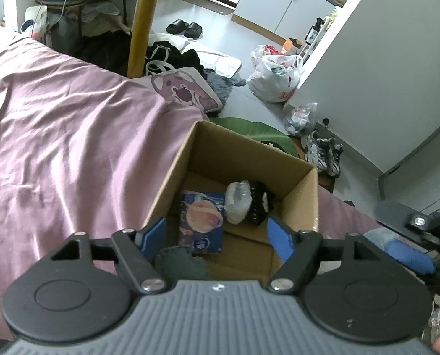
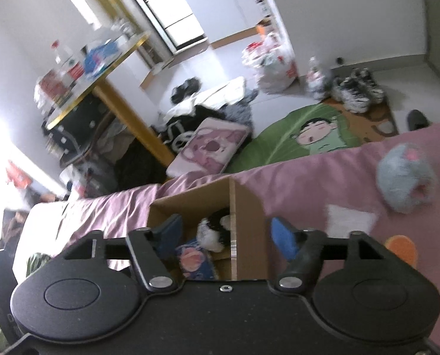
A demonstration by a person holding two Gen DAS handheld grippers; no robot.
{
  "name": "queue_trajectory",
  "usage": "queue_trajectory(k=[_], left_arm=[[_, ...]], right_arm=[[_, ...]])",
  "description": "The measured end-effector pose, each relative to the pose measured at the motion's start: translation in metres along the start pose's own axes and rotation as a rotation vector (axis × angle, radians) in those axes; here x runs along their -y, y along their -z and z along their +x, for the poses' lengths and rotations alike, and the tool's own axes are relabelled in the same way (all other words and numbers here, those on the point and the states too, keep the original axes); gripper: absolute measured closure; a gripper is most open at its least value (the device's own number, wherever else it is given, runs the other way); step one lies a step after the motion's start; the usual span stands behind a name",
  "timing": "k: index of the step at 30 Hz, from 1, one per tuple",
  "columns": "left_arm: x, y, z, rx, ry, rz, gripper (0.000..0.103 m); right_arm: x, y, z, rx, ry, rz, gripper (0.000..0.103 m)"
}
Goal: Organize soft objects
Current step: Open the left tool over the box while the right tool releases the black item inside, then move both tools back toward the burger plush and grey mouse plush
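Both grippers' jaws spread over cardboard box holding blue packet, black-and-white plush.

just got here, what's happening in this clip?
A person holds a gripper in each hand over a cardboard box on a pink bedsheet. Both the left gripper and the right gripper are open and empty. The box already holds a blue packet, a white bundle, a black-and-white plush and a grey cloth. A grey plush lies on the sheet outside it.
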State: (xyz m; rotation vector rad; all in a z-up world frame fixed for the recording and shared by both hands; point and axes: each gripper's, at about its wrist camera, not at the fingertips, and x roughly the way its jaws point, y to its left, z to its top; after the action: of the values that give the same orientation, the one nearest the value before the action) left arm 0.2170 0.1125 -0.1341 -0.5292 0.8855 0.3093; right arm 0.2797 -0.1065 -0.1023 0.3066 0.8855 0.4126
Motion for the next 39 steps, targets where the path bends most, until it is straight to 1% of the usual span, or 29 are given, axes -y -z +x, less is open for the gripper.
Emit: queue_trajectory(k=[1, 2, 8, 10, 13, 18, 20, 21, 22, 34, 39], left_arm=[[0.003, 0.001, -0.001, 0.002, 0.0, 0.009, 0.025], [0.008, 0.002, -0.004, 0.007, 0.002, 0.021, 0.023], [0.037, 0.01, -0.018, 0.024, 0.035, 0.084, 0.017], [0.046, 0.015, -0.022, 0.028, 0.032, 0.109, 0.016], [0.059, 0.021, -0.028, 0.036, 0.025, 0.143, 0.012], [0.072, 0.03, -0.034, 0.019, 0.024, 0.149, 0.008], [0.078, 0.033, -0.037, 0.018, 0.028, 0.158, 0.005], [0.082, 0.035, -0.038, 0.02, 0.028, 0.166, 0.003], [0.086, 0.037, -0.04, 0.023, 0.03, 0.174, 0.001], [0.126, 0.057, -0.046, 0.005, 0.047, 0.228, 0.001], [0.142, 0.063, -0.046, -0.004, 0.033, 0.238, 0.001]], right_arm=[[0.005, 0.001, -0.004, 0.013, 0.008, 0.012, 0.024], [0.011, 0.002, -0.008, 0.026, 0.015, 0.02, 0.023], [0.043, 0.006, -0.03, 0.049, 0.054, 0.067, 0.023], [0.052, 0.007, -0.038, 0.06, 0.06, 0.074, 0.022], [0.061, 0.008, -0.047, 0.069, 0.063, 0.085, 0.014], [0.075, 0.008, -0.06, 0.076, 0.066, 0.098, 0.008], [0.081, 0.008, -0.065, 0.075, 0.067, 0.101, 0.002], [0.083, 0.009, -0.068, 0.078, 0.068, 0.101, 0.0], [0.086, 0.009, -0.071, 0.08, 0.069, 0.1, 0.0], [0.127, 0.007, -0.098, 0.077, 0.064, 0.122, 0.0], [0.15, 0.006, -0.105, 0.07, 0.076, 0.141, 0.0]])
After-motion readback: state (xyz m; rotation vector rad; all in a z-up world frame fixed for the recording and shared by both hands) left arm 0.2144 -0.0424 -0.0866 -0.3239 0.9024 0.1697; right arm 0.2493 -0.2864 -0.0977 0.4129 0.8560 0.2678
